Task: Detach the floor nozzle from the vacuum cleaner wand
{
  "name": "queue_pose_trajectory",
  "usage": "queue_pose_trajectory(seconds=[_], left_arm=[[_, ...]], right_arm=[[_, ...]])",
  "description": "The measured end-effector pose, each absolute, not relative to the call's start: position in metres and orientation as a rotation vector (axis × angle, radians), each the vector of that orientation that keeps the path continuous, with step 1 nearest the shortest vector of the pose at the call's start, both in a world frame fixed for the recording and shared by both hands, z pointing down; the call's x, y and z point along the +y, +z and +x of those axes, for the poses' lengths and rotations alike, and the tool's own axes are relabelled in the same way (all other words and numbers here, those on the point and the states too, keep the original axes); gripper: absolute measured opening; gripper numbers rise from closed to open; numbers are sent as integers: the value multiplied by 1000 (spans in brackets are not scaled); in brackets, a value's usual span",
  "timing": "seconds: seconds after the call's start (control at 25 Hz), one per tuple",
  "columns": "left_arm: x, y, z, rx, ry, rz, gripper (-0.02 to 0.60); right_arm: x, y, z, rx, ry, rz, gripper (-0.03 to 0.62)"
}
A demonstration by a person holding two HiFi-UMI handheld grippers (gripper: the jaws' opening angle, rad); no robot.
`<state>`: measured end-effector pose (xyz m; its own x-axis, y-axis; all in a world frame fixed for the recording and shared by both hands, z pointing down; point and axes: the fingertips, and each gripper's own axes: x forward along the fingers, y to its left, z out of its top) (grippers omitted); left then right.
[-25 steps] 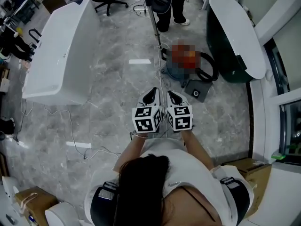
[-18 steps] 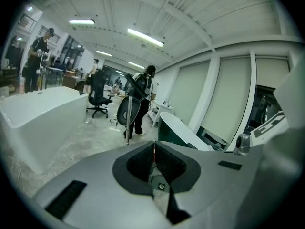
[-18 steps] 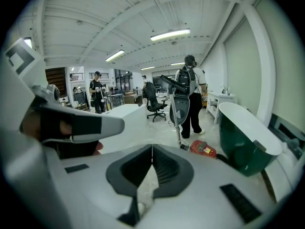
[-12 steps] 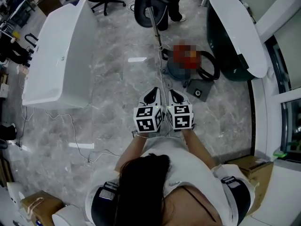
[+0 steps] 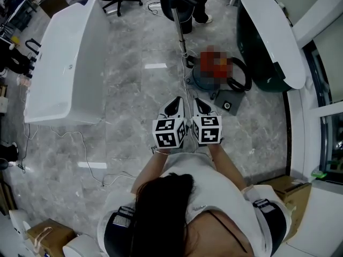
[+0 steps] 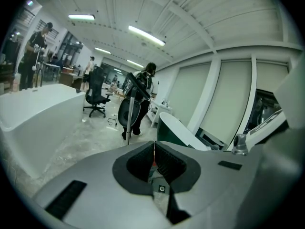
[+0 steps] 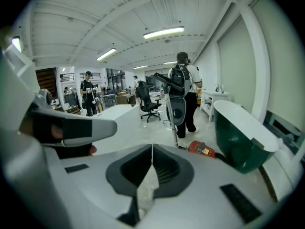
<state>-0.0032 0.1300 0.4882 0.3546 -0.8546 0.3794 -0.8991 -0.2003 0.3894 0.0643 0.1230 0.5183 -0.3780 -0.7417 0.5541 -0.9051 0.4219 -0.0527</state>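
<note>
**Tools.** My left tool (image 5: 172, 108) and my right tool (image 5: 201, 109) are both closed with nothing between the jaws. I hold them side by side above the floor.

**Task item.** The wand (image 5: 178, 28) stands nearly upright ahead of me, beside the vacuum canister (image 5: 201, 82). I take the floor nozzle (image 5: 186, 60) to be at its foot, well apart from both tools, but it is too small to make out the joint.

**Hazards, as I judge them.**
- Closed jaws will only knock the wand, so I must open them before reaching.
- Pulling the nozzle with the wand unsteadied could topple it toward the person (image 5: 195, 7) standing at its top.
- The white cable (image 5: 184, 90) and the black hose (image 5: 239, 82) on the floor could snag my feet or drag the canister.
- The release catch is unseen, and forcing it may break it.
</note>
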Motion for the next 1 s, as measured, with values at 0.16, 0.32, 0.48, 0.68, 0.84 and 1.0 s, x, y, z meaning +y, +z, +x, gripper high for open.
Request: queue_pose_trajectory(seconds=[0.16, 0.32, 0.48, 0.68, 0.84, 1.0], left_arm=[[116, 490, -15, -1507, 110, 2090, 9], [99, 488, -26, -1493, 113, 2105, 9], [88, 489, -38, -1480, 123, 2116, 9], [77, 494, -52, -1462, 138, 2124, 9], [70, 496, -58, -1449, 136, 2131, 9], [63, 496, -63, -1442, 127, 2134, 9]], right_arm=[[108, 521, 49, -2219, 489, 1396, 15], [93, 519, 31, -2232, 484, 1383, 15], [82, 518, 16, -2236, 487, 1390, 15], [73, 522, 1, -2222, 498, 1406, 15], [67, 523, -4, -2214, 499, 1423, 15], [59, 518, -6, -2223, 477, 1464, 15]])
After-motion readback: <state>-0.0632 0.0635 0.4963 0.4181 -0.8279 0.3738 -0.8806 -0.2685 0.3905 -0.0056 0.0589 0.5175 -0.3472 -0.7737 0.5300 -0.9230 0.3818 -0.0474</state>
